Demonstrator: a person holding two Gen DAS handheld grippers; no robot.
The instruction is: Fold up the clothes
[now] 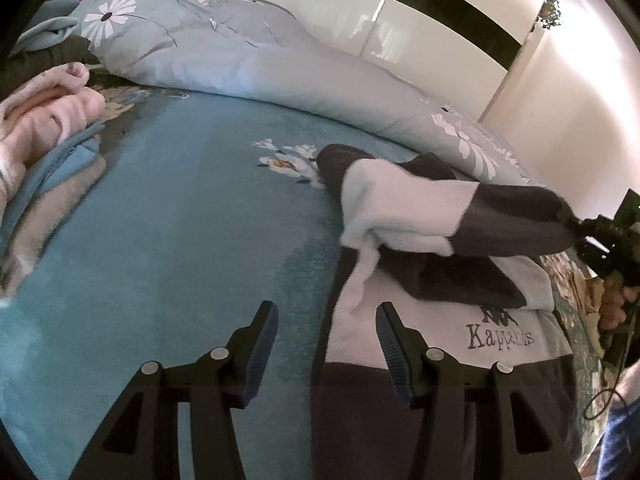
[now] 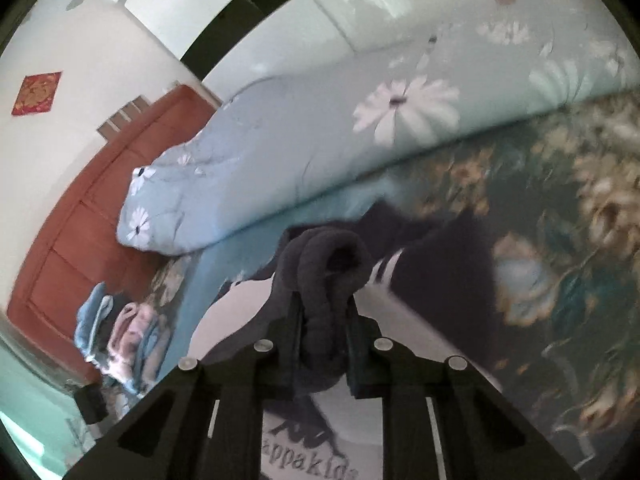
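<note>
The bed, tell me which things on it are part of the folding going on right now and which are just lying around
In the job:
- white and dark sweatshirt
- its dark sleeve cuff, pinched in the right tongs
- left tongs, open at the sweatshirt's edge

Lying about:
- floral duvet
- pink garment
- blue cloth
- teal blanket

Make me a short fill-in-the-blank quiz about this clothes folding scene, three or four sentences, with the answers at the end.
1. The right gripper is clamped on the dark ____ of the sweatshirt.
2. The left gripper has its jaws ____, with nothing between them.
3. The sweatshirt lies on a ____ bedspread.
4. The rolled quilt at the far side of the bed is printed with white ____.

Missing words: sleeve cuff; open; blue; flowers
</note>
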